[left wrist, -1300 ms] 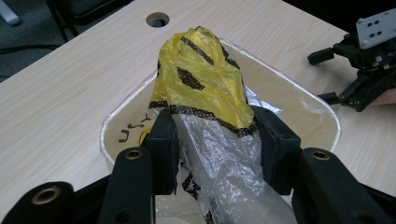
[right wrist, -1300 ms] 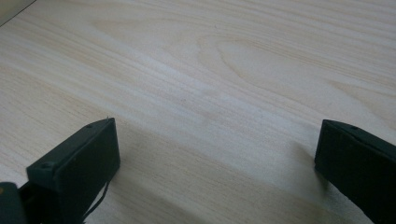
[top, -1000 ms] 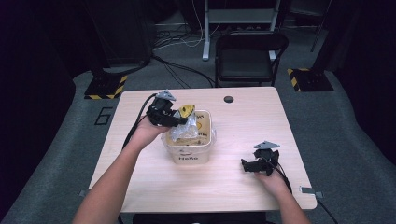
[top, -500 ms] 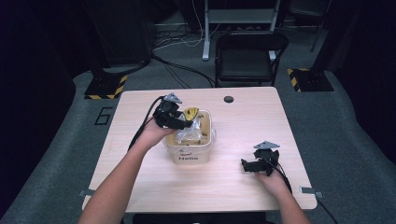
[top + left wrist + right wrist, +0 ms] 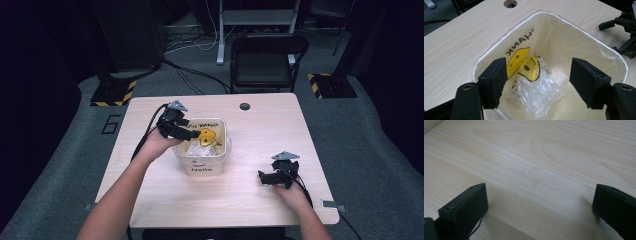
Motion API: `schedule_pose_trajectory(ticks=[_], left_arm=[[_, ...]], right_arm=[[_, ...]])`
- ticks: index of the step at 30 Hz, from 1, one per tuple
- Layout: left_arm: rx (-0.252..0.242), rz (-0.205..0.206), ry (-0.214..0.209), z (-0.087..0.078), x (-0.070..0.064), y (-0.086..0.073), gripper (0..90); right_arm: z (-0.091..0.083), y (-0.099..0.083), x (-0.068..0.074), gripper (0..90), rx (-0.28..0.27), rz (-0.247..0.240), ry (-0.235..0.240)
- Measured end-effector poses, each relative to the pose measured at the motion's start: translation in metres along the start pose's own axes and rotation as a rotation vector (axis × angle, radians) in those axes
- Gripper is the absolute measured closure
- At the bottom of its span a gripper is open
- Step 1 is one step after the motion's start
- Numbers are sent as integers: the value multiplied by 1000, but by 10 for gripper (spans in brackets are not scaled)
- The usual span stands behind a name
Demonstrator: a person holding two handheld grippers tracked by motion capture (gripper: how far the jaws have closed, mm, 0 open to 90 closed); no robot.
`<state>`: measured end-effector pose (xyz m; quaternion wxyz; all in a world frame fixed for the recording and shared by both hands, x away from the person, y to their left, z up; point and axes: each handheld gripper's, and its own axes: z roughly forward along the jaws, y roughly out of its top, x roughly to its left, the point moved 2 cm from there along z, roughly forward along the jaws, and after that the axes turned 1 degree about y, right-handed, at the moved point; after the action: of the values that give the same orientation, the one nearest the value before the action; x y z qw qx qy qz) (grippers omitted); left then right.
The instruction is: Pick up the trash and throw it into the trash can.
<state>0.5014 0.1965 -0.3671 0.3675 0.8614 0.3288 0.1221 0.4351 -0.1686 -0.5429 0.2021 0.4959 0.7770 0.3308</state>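
Note:
A small white bin lined with a clear plastic bag stands at the table's middle, "Hello" written on its front. Inside lies a crumpled plastic bag with a yellow smiley face and "THANK" printed on it. My left gripper hovers over the bin's left rim, open, its jaws straddling the bag without touching it. My right gripper rests low on the table at the right, open, with bare wood between its fingers.
The light wooden table has a round cable hole near its far edge. A black folding chair stands behind the table. Cables trail from both grippers off the table edges.
My left gripper has moved to the right, from beside the bin's left rim to over its opening. The right gripper has stayed put.

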Motion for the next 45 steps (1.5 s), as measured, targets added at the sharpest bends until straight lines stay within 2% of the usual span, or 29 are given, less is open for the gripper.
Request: schedule_pose_trajectory(ticks=[5,9,16,20,27,40,45], left_arm=[[-29,-18,17,-15,9,-5,304],[-24,-16,37,-26,16,-11,305],[-31,-46,71,-41,30,-25,311],[-28,-68,87,-46,38,-39,312],[-48,-131,102,-51,50,-65,312],[-62,-185,134,-61,58,-109,312],[-66,-209,138,-59,59,-128,312]], right_arm=[[0,0,0,0,0,0,0],[0,0,1,0,0,11,-2],[0,0,1,0,0,11,-2],[0,0,1,0,0,11,-2],[0,0,1,0,0,11,-2],[0,0,0,0,-1,5,0],[0,0,1,0,0,11,-2]])
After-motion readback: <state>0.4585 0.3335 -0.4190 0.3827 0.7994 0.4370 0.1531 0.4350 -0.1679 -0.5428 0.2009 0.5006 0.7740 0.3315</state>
